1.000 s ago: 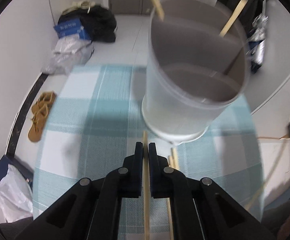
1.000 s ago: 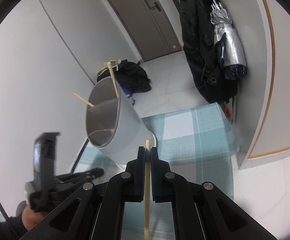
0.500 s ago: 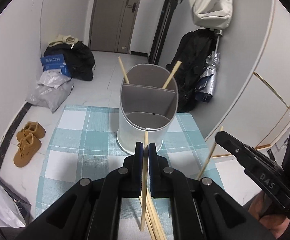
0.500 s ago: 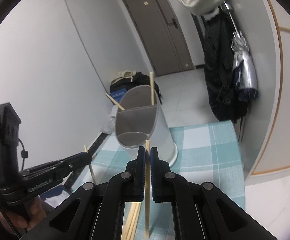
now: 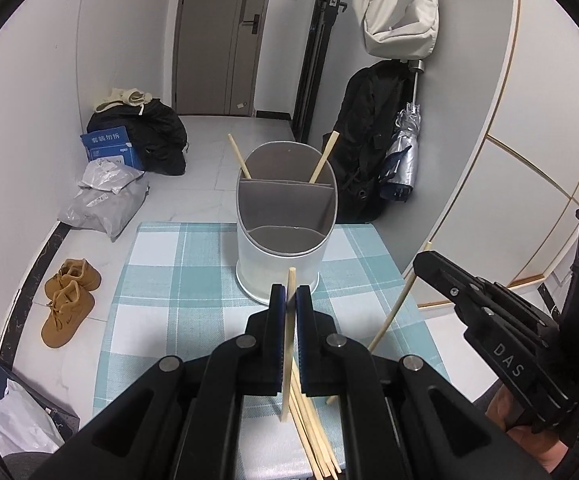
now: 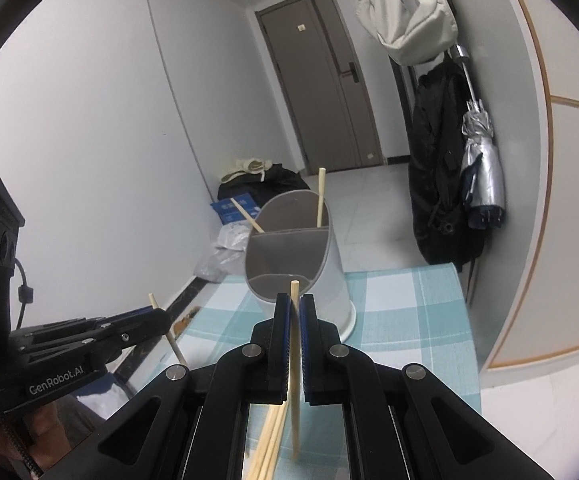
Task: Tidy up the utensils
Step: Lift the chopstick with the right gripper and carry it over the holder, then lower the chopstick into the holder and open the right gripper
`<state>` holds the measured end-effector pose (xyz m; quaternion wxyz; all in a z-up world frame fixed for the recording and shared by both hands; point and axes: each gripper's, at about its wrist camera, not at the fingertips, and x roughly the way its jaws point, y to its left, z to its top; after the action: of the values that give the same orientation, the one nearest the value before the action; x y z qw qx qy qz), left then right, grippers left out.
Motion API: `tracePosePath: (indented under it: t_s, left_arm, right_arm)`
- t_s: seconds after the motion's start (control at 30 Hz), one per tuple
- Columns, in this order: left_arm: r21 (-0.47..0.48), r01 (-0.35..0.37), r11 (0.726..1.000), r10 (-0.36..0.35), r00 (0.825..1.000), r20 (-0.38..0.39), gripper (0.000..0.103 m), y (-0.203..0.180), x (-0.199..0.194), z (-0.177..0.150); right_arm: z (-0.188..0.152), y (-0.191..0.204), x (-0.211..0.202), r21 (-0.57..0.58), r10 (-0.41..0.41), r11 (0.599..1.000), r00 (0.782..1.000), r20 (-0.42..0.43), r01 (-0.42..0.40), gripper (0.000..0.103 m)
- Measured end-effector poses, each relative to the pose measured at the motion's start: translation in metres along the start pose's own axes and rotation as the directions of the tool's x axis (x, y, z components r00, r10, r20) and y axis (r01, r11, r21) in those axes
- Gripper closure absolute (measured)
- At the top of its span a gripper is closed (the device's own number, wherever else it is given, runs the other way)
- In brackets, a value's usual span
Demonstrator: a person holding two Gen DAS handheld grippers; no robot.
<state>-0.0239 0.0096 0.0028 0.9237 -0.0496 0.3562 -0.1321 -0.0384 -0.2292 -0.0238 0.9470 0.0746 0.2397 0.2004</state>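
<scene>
my left gripper (image 5: 288,300) points forward and a little downward, its two black fingers (image 5: 275,336) with blue pads drawn close together, pinching a thin stick between them. my right gripper (image 6: 295,308) is level beside it, jaws likewise nearly closed on a thin stick. each shows in the other's camera: the right one (image 5: 425,264) reaches in from the right edge, the left one (image 6: 157,316) from the left, both angled inward.

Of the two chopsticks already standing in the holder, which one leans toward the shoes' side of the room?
The chopstick at the rear compartment's left end of the holder. Its top tilts toward the shoes; the other chopstick tilts toward the umbrella.
</scene>
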Motion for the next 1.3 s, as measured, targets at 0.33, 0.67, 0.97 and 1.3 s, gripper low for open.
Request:
tracePosePath:
  t_s: [0.33,0.67,0.97,1.3]
  left_arm:
    - [-0.005,0.023,1.0,-0.023,1.0,-0.016,0.102,0.0,-0.007,0.013]
    - [-0.018,0.075,0.997,-0.075,0.997,0.002,0.102,-0.003,-0.02,0.048]
    - [-0.055,0.11,0.992,-0.106,0.992,0.061,0.102,0.003,-0.03,0.114]
    - [-0.075,0.144,0.987,-0.138,0.987,0.081,0.102,0.003,-0.004,0.173]
  right_arm:
    - [0.003,0.007,-0.003,-0.016,0.005,1.0,1.0,0.021,-0.005,0.099]
    - [0.039,0.019,-0.009,-0.036,0.034,0.999,0.999,0.042,-0.032,0.099]
    - [0.104,0.013,-0.007,-0.038,0.046,0.998,0.996,0.072,-0.043,0.099]
    - [0.188,-0.005,0.015,-0.025,0.019,1.0,0.991,0.135,-0.016,0.099]
